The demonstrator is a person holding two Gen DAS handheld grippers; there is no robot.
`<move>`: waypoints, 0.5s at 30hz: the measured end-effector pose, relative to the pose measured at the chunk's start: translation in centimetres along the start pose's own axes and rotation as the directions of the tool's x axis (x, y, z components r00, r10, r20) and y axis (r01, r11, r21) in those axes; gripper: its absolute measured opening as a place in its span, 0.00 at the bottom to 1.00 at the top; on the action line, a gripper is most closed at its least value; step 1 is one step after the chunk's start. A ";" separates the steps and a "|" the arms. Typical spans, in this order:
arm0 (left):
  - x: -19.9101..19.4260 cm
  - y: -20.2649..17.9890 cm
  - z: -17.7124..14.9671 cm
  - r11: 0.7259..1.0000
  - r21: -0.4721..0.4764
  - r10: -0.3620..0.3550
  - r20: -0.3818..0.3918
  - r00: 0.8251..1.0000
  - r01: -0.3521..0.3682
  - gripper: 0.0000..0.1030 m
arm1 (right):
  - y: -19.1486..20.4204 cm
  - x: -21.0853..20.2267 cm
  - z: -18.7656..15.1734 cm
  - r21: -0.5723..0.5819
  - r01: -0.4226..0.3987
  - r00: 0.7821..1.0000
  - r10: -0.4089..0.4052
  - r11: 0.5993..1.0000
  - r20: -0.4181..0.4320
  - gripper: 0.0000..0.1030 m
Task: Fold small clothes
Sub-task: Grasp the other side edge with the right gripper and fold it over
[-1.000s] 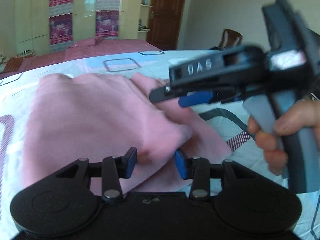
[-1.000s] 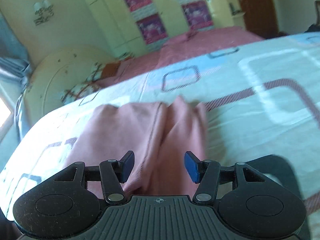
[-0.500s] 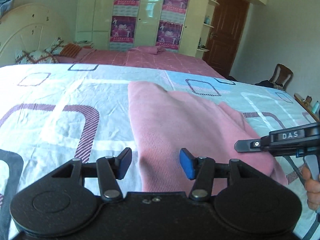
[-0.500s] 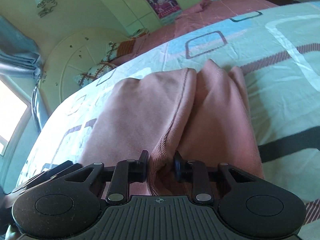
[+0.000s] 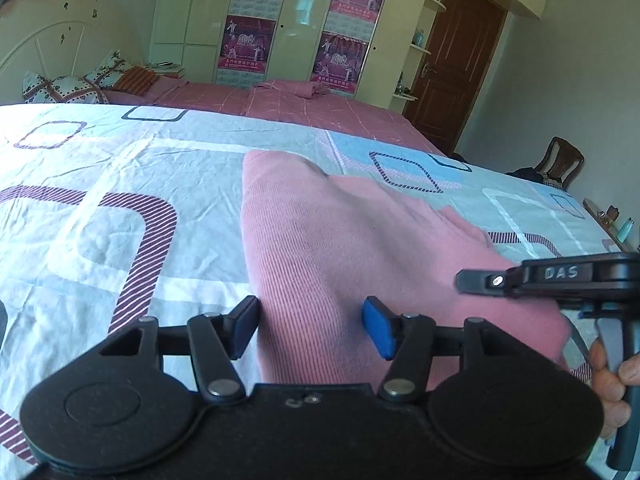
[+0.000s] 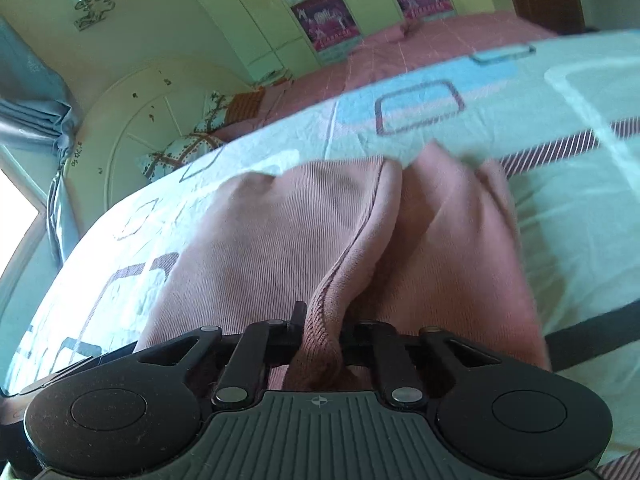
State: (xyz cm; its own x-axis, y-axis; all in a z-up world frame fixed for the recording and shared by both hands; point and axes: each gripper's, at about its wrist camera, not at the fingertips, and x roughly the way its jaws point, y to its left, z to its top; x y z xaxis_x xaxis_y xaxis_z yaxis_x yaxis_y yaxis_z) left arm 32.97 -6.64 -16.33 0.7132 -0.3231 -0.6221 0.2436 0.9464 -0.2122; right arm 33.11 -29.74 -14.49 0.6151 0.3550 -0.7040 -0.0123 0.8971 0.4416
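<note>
The right gripper point(image 6: 322, 334) is pinching a ribbed hem of the pink garment point(image 6: 280, 240); its jaws have just been closing, and the bunched edge stands up between them, pressed from both sides. Just ahead of this gripper the garment spreads in two lobes split by a raised seam, lying on the patterned bedsheet point(image 6: 560, 208). Far beyond it stand a pale headboard point(image 6: 132, 132) to the left and wardrobe doors with posters point(image 6: 320, 20).

The left gripper point(image 5: 310, 330) hangs spread over the near left edge of the same garment point(image 5: 340, 240); its jaws have just been opening, and the cloth lies below and between the blue pads without either one pressing it. To its right, the right gripper point(image 5: 464, 282) reaches in over the garment's right side, with a hand point(image 5: 612, 384) on its handle at the picture's edge. Farther ahead the bedsheet point(image 5: 120, 160) runs out to a pink cover point(image 5: 280, 104), then the wardrobe point(image 5: 200, 20) and a brown door point(image 5: 456, 72).
</note>
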 end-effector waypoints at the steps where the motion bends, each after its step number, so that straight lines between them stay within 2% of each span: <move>1: 0.0 -0.2 0.1 1.000 0.006 -0.004 0.009 1.000 0.004 0.55 | 0.2 -0.7 0.3 -0.025 0.011 0.999 -0.011 1.000 0.032 0.10; 5: -0.1 -1.3 0.4 0.999 0.025 -0.041 0.028 0.999 0.040 0.57 | 0.6 -3.5 1.0 -0.107 0.051 0.993 -0.038 0.993 0.112 0.10; 7: -0.3 -2.0 0.3 0.998 0.037 -0.060 0.032 0.998 0.058 0.59 | 0.2 -4.8 0.9 -0.106 0.070 0.989 -0.055 0.992 0.134 0.10; 12: -0.1 -3.3 -1.2 0.995 0.071 -0.075 -0.001 0.997 0.075 0.61 | -3.1 -5.1 -1.1 -0.006 0.114 0.991 -0.113 0.993 0.077 0.10; 15: 0.0 -3.7 -1.9 0.992 0.115 -0.056 -0.007 0.998 0.057 0.62 | -4.1 -5.2 -2.1 0.031 0.126 0.990 -0.128 0.992 0.063 0.10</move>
State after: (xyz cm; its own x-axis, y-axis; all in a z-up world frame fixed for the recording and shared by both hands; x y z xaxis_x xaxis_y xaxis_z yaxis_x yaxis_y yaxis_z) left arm 30.85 -10.13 -16.94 0.6936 -0.3757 -0.6147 0.3578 0.9202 -0.1587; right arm 28.28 -34.70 -13.82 0.6601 0.2201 -0.7182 0.0900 0.9260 0.3665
